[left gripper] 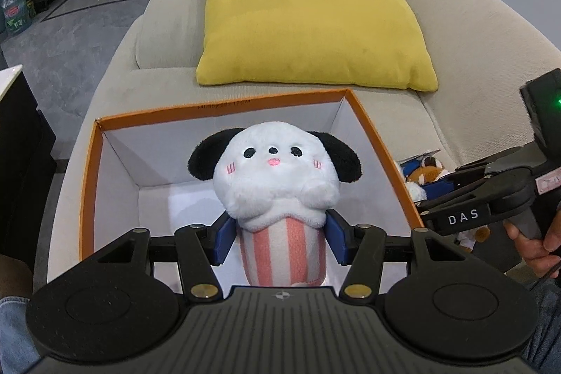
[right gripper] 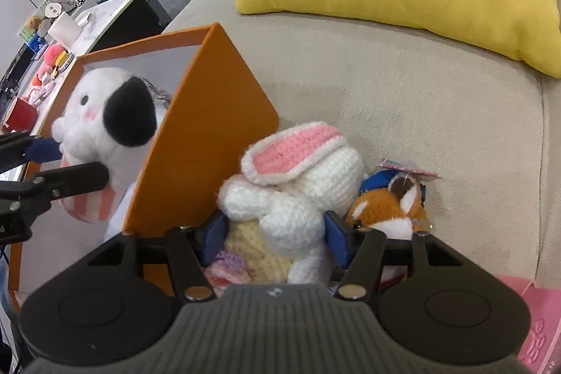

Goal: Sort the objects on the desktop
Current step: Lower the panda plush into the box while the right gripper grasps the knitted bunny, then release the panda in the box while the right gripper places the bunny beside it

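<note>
A white plush dog (left gripper: 277, 170) with black ears and a pink-striped cup body hangs over the open orange box (left gripper: 224, 109), and my left gripper (left gripper: 280, 239) is shut on its striped body. The right wrist view shows the same dog (right gripper: 105, 114) above the box's orange wall (right gripper: 200, 135). Just right of the box, on the sofa, lies a white crochet bunny (right gripper: 315, 177) with pink ears. My right gripper (right gripper: 275, 233) stands open around it, a blue pad at each side. A small orange fox plush (right gripper: 385, 209) lies against the bunny's right.
The box and toys sit on a beige sofa (right gripper: 420, 93) with a yellow pillow (left gripper: 308, 16) behind them. A pink sheet (right gripper: 540, 321) lies at the lower right. A white-topped side table (right gripper: 105, 13) with small items stands left of the sofa. A hand (left gripper: 540, 244) holds the right gripper's handle.
</note>
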`<state>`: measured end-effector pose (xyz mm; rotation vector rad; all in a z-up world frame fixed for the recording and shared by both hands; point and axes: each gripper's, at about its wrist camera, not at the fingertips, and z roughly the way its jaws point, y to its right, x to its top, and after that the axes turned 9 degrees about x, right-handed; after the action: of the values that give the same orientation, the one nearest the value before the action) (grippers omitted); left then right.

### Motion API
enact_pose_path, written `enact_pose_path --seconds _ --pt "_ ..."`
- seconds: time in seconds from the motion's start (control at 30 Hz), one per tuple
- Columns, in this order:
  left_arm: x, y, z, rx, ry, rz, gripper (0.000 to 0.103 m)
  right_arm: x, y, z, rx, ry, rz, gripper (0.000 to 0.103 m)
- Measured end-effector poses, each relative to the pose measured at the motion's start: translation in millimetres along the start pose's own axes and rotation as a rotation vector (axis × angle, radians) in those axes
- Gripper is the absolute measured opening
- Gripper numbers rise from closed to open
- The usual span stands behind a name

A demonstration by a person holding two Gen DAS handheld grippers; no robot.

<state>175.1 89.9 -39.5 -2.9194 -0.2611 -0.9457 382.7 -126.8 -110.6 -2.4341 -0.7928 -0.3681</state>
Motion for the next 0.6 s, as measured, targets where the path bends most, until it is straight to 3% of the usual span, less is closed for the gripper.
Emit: enact_pose_path --seconds 0.27,0.6 --pt "1.3 -7.6 -9.7 0.014 0.006 -0.012 0.063 -5.4 -6.5 -17.4 -0.027 0.050 -0.007 0.047" --pt "-2.5 -27.4 -30.2 0.007 0.009 -0.032 0.061 -6.7 -31.7 -76.3 -0.053 0.201 -0.056 0.046"
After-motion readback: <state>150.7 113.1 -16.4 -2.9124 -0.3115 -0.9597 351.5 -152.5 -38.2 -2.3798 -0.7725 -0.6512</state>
